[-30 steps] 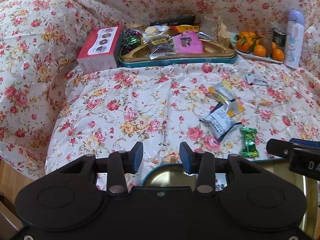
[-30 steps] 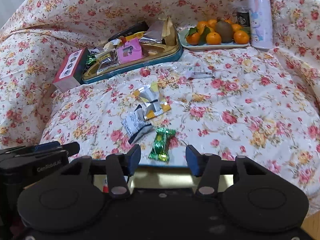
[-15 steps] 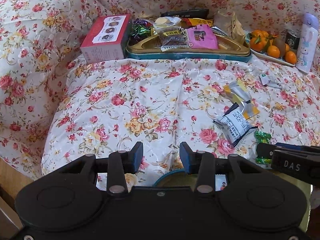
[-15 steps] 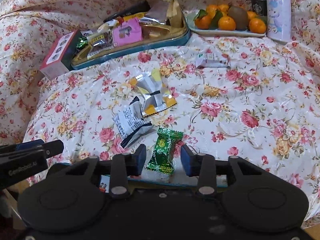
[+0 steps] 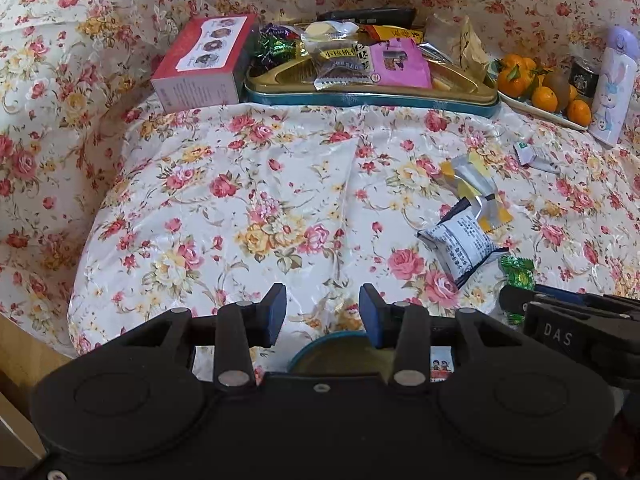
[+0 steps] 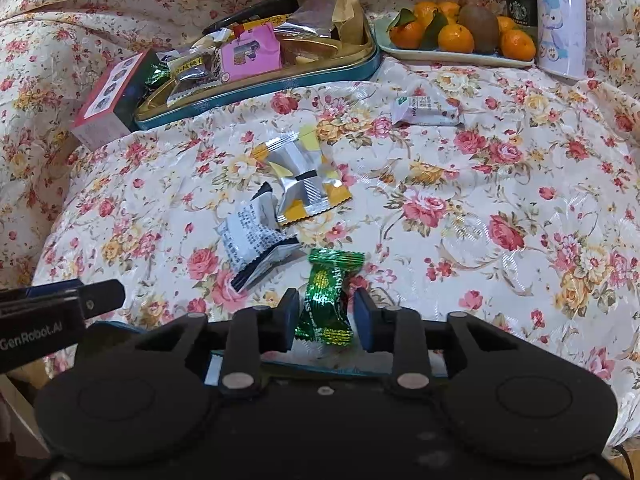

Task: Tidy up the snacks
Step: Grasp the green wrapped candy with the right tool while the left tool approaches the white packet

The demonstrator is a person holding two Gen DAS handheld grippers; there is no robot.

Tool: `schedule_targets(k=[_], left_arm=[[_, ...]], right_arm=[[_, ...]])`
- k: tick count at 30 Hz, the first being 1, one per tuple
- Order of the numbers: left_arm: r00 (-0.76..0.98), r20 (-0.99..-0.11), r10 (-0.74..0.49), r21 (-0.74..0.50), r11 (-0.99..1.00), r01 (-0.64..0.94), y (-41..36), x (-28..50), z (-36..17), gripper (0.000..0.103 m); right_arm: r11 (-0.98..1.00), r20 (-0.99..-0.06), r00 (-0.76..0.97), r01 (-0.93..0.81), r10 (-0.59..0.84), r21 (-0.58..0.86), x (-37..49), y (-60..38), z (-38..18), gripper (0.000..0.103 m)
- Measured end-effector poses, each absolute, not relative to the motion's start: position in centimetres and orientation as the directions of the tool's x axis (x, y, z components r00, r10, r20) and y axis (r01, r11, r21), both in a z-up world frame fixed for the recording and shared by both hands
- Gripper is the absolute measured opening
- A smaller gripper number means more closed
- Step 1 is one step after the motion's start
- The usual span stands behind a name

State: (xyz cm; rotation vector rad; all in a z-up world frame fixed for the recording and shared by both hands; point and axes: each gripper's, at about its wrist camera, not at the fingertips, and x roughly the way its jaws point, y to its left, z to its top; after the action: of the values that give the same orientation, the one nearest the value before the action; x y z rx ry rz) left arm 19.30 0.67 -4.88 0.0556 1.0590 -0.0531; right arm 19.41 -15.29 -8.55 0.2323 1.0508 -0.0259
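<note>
A: Where's the green candy [image 6: 326,300]?
B: On the floral cloth [image 6: 460,200], near its front edge, between the right gripper [image 6: 326,316] pads, which have just been closing and now touch it
A: And the left gripper [image 5: 322,314]?
B: Fingers apart, nothing between them

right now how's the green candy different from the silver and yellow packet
The green candy is a small twist-wrapped piece in shiny green foil; the silver and yellow packet is a larger, flatter pouch with crimped edges. The candy sits between the right gripper pads, whose jaws have just been closing on it; the packet lies free on the floral cloth, farther off. Both are sealed, loose snacks outside the tin tray.
</note>
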Motion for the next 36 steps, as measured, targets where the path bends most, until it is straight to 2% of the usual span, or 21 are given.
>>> schedule_targets(k=[12,24,32,36], left_arm=[[0.467,-0.883,-0.041,-0.004,0.997,0.081,0.1,19.4,-4.9,0.050],[0.409,-0.897,-0.165,-0.123,0.984,0.125,-3.3,22.9,-5.0,0.050],[0.394,-0.906,-0.158,-0.110,0.984,0.142,-6.1,24.7,-6.2,0.050],[0.407,-0.902,-0.142,-0.091,0.986,0.142,-6.8,24.9,-6.4,0.057]], right_arm=[[0.976,-0.830,0.553,0.132,0.072,0.173,19.0,-16.5,-8.0,0.023],[0.975,-0.807,0.588,0.207,-0.054,0.086,19.3,-20.2,-7.3,0.023],[0.973,-0.820,0.570,0.217,-0.058,0.082,19.7,-21.4,-8.9,0.023],[0.976,-0.817,0.574,0.202,-0.054,0.077,19.8,-21.4,-9.1,0.023]])
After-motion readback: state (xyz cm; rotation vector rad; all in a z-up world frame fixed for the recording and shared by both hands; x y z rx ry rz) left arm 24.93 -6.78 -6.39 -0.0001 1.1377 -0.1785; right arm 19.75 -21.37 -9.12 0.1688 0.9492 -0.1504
